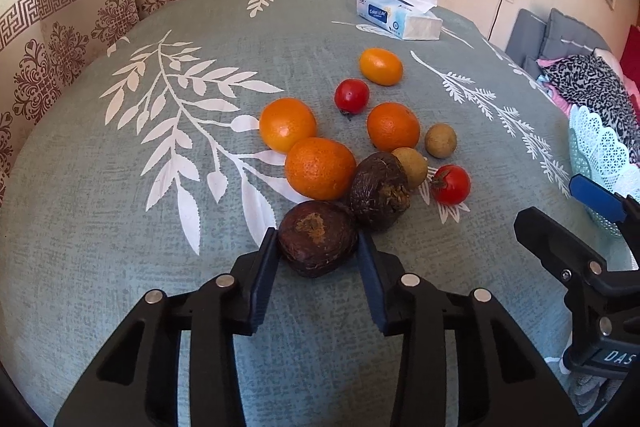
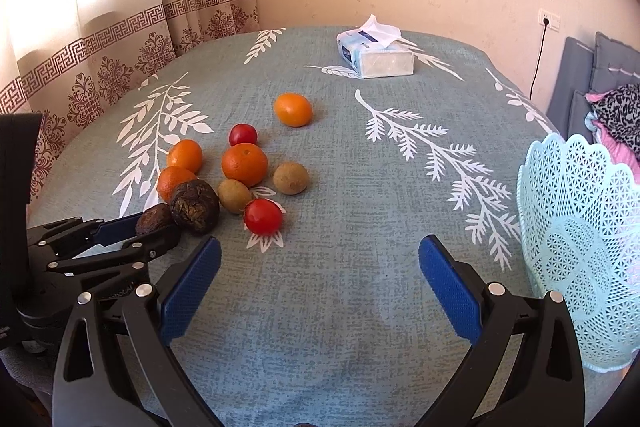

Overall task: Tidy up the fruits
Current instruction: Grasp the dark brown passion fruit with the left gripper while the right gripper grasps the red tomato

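Dark fruit in the grip: the wrinkled dark-brown round fruit (image 1: 317,238) with a rough tan scar on top sits on the cloth squarely between the two blue pads of the left gripper (image 1: 318,239).
Jaw state, left: narrow; both pads (image 1: 267,259) appear to touch the fruit's flanks, so it reads as clamped, not yet lifted off the cloth.
Jaw state, right: the right gripper (image 2: 320,255) stands wide with only bare cloth between its blue pads.
Key relation: the pale-turquoise perforated plastic basket (image 2: 580,235) lies off to the right of the fruit pile, close beside the right gripper and well apart from the left one; the held fruit would have to travel rightward across the table to reach it.
Long axis: the fruit is slightly flattened, broader across than tall, and the pads bear on its wider span.
Neighbours: a second dark wrinkled fruit (image 1: 380,193) sits just behind and to the right, apparently touching the held one; a large orange (image 1: 320,169) lies just behind.
Nearer hand: the left, by far, for this fruit; the right is nearer the basket.
Surface: grey-green tablecloth with white leaf print (image 1: 120,187).
Handling judgement: the skin looks leathery and soft, so a gentle squeeze probably suffices.
Risk: lifting may nudge the adjoining dark fruit.
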`<state>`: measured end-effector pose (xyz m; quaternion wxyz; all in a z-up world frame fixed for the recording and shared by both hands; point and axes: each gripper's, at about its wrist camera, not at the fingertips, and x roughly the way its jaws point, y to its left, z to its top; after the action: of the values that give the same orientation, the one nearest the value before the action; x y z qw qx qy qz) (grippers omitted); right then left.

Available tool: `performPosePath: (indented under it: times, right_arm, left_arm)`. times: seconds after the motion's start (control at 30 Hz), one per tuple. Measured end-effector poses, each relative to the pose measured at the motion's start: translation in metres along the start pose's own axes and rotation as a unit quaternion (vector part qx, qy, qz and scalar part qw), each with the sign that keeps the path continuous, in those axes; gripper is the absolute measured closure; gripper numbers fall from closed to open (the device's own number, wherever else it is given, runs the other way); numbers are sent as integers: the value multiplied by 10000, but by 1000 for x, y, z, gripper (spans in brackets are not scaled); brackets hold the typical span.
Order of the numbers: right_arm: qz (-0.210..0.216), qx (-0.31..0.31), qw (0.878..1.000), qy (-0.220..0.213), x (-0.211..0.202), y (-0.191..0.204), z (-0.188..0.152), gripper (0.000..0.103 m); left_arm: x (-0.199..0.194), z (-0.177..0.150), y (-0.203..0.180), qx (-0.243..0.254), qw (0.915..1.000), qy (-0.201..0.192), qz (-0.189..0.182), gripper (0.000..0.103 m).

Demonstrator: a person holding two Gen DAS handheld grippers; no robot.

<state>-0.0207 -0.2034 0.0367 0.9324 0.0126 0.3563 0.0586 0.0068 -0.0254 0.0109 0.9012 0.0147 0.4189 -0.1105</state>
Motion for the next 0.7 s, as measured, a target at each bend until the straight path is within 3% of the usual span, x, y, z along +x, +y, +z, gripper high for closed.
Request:
performPosePath:
  times: [0.27, 0.5, 0.7]
  right_arm:
    - [-21, -58, 10000, 51, 4, 4, -2, 3]
    - [199, -47, 9996, 202, 13, 8, 2, 5]
    - [570, 38, 9968, 555, 32, 11, 10, 19]
  left_arm:
    - [-15, -4, 11, -277, 9992, -298, 51, 63]
    - [-33, -3, 27, -430, 9955, -679, 506, 63]
    - [-46, 2, 48, -655, 9900, -966, 791, 63]
